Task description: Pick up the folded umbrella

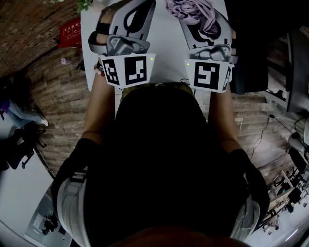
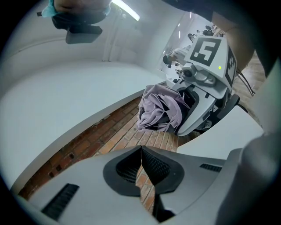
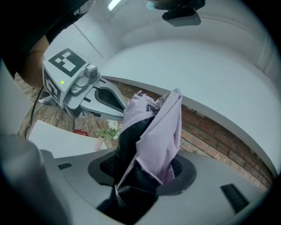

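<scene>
The folded umbrella (image 3: 153, 127), judged light and slippery-skinned, is clamped around its firmer core by the right gripper (image 3: 145, 173); the left gripper (image 2: 141, 151) is closed, empty.

A white surface (image 1: 166, 46) stands on a brick-patterned floor (image 1: 53, 96). A red box (image 1: 70, 34) lies on the floor beside the surface's left edge. A strip light (image 2: 125, 9) glows overhead.

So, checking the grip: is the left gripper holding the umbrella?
No, the left gripper is shut and empty; the umbrella is clamped in the right gripper.
</scene>
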A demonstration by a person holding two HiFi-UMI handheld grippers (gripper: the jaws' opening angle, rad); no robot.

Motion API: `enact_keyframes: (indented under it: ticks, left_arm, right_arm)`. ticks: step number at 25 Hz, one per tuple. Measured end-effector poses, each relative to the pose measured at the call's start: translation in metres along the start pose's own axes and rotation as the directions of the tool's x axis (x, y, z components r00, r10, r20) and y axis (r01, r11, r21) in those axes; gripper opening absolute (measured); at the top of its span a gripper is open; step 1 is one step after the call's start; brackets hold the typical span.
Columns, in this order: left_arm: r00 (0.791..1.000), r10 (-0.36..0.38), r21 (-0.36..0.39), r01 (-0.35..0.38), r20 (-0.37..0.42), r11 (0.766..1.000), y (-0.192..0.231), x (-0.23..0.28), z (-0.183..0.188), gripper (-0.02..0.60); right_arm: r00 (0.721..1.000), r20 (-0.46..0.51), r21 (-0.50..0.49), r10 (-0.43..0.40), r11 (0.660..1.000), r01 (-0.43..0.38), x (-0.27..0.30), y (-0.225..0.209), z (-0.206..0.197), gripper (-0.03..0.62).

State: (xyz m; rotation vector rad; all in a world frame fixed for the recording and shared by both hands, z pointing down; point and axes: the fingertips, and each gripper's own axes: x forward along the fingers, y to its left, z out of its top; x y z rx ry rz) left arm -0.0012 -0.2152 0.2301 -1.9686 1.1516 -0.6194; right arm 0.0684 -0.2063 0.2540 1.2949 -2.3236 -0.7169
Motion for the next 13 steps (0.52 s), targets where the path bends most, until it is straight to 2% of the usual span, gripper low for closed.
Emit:
enact_keyframes:
  ticks: [13]
  left_arm:
    - [1.000,-0.002,-0.002,0.002,0.004,1.000,0.0014,0.0027,0.0000,0.014]
  right_arm:
    - [1.000,-0.003,-0.007,-0.005,1.000,0.005,0.0001,-0.0013,0.0005,0.230]
